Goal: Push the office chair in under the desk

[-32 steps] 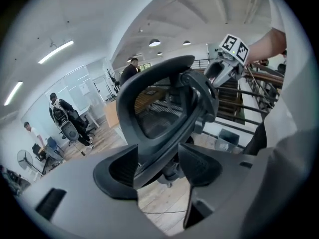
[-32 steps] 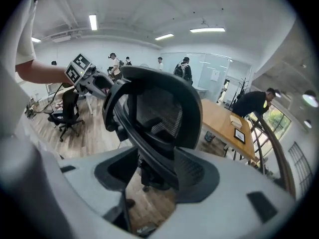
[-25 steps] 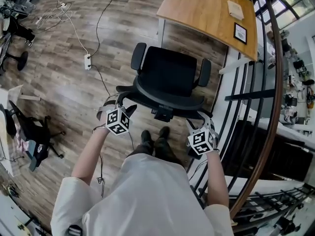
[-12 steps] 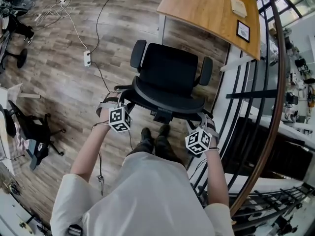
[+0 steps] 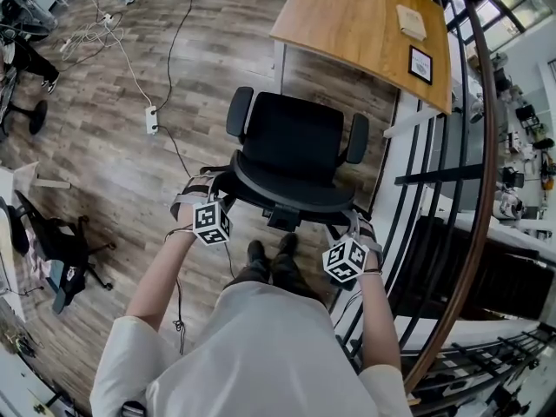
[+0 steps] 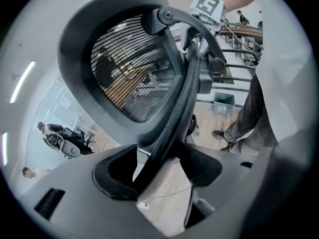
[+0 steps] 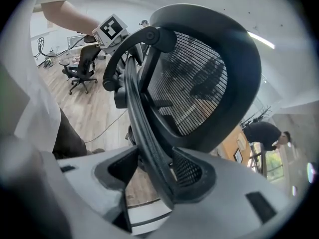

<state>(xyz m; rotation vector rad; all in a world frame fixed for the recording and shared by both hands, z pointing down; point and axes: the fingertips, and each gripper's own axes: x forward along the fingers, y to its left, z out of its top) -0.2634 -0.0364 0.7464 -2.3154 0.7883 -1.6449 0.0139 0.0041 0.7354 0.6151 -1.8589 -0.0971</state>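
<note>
The black office chair (image 5: 291, 142) stands on the wood floor with its seat facing the wooden desk (image 5: 347, 11), a short gap away from it. I stand behind it. My left gripper (image 5: 207, 189) is shut on the left side of the curved backrest frame (image 6: 172, 108). My right gripper (image 5: 354, 226) is shut on the right side of the same frame (image 7: 142, 118). In the left gripper view the frame bar runs between the left gripper's (image 6: 157, 166) jaws, below the mesh back (image 6: 129, 68). The right gripper view shows the bar clamped in the right gripper (image 7: 154, 171).
A black metal railing (image 5: 421, 181) runs close along the chair's right. A power strip (image 5: 149, 120) and cables lie on the floor to the left. A second black chair (image 5: 61, 241) stands far left. A framed picture (image 5: 420, 63) and a pad (image 5: 411, 22) lie on the desk.
Both grippers keep their hold on the backrest. The whole scene has slid slightly down in the head view; the gap between chair and desk looks about the same.
</note>
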